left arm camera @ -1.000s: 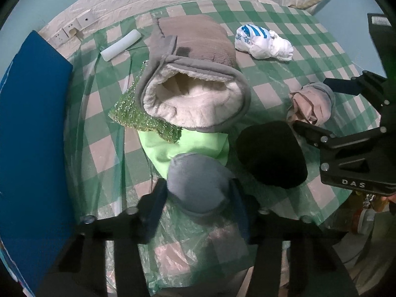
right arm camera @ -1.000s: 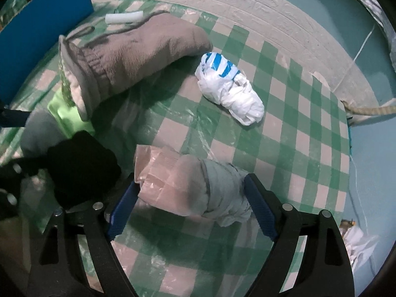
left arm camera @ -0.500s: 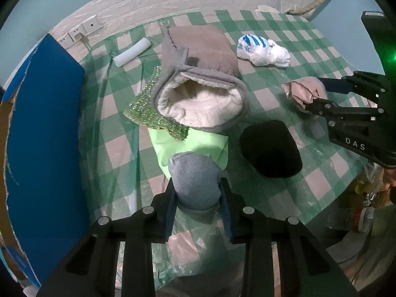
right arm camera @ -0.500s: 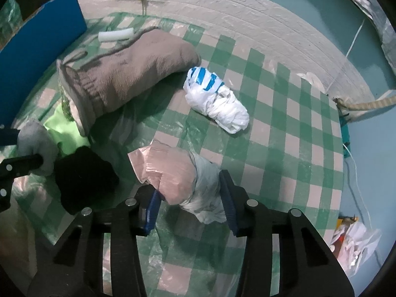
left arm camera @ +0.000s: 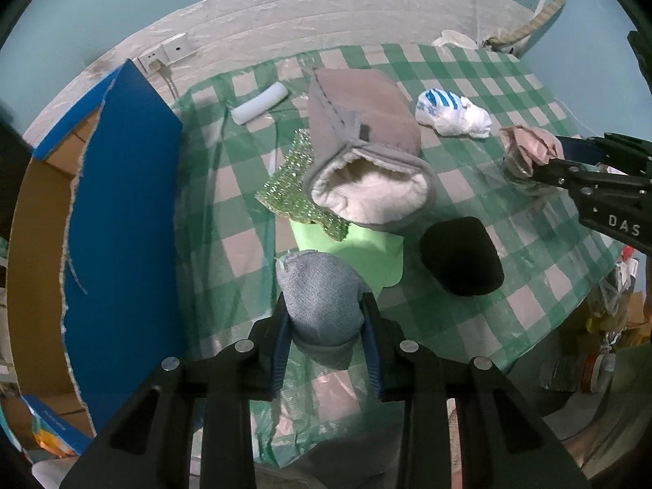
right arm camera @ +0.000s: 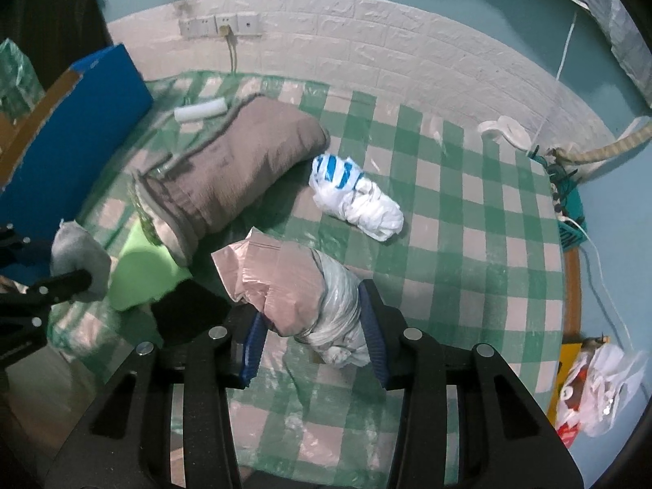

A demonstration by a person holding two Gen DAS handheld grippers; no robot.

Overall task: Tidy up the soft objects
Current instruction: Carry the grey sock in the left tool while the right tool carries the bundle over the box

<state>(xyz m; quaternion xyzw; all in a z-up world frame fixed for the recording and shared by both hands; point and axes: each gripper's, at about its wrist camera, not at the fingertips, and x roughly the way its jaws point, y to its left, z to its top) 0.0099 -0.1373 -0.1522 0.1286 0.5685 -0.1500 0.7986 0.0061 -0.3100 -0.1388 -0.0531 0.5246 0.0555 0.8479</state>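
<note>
My left gripper [left arm camera: 324, 311] is shut on a grey-blue knitted sock ball [left arm camera: 320, 299], held above the near edge of the green checked table [left arm camera: 509, 93]. My right gripper [right arm camera: 311, 328] is shut on a pink and grey plastic bag bundle [right arm camera: 293, 285], lifted off the table; the bundle also shows in the left wrist view [left arm camera: 529, 148]. On the table lie a grey fleece-lined slipper [left arm camera: 366, 163], a green glitter cloth [left arm camera: 291, 191], a light green sheet [left arm camera: 354, 248], a black soft lump [left arm camera: 460, 254] and a white and blue bag bundle [left arm camera: 452, 114].
A blue cardboard box [left arm camera: 118, 220] stands at the table's left side. A white foam roll [left arm camera: 258, 104] lies at the back left. Wall sockets [right arm camera: 220, 24] are on the back wall. Bags and clutter [right arm camera: 591, 387] lie on the floor at right.
Both grippers have closed on their bundles and lifted them: the left raised the sock ball, the right raised the pink bag bundle. Both cameras have pulled up and back from the table.
</note>
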